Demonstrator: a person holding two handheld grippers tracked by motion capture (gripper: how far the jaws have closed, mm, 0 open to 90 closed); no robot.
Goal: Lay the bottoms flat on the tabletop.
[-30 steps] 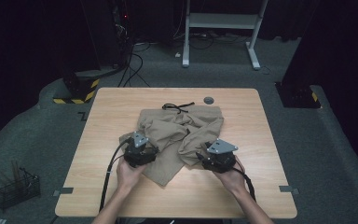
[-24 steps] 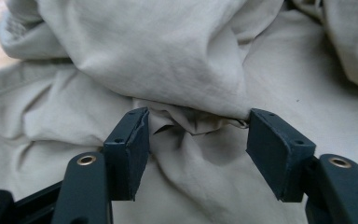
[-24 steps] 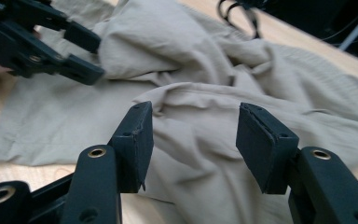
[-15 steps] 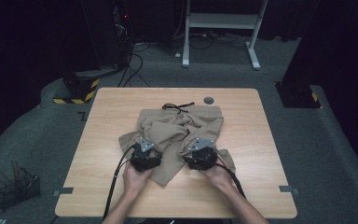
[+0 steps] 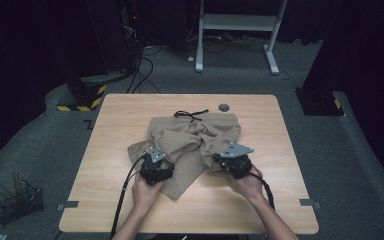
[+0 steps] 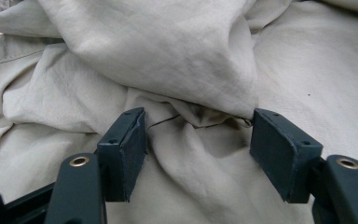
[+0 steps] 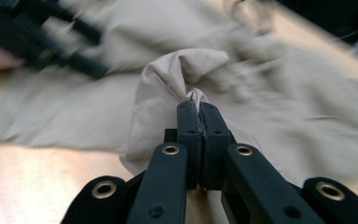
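A crumpled tan cloth (image 5: 192,142) lies mid-table (image 5: 280,200). The right gripper (image 7: 198,109) has its jaws clenched on a bunched fold of it; the left gripper (image 6: 198,140) rests on it, jaws released, astride a ridge. If the right pulls hard, the thin pinch may slip out, or the whole cloth may drag.

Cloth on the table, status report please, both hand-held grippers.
Right hand-held gripper shut on the cloth. Left hand-held gripper open, jaws straddling a fold. Cloth crumpled on the table; black cord at its far edge. Nothing blocking.
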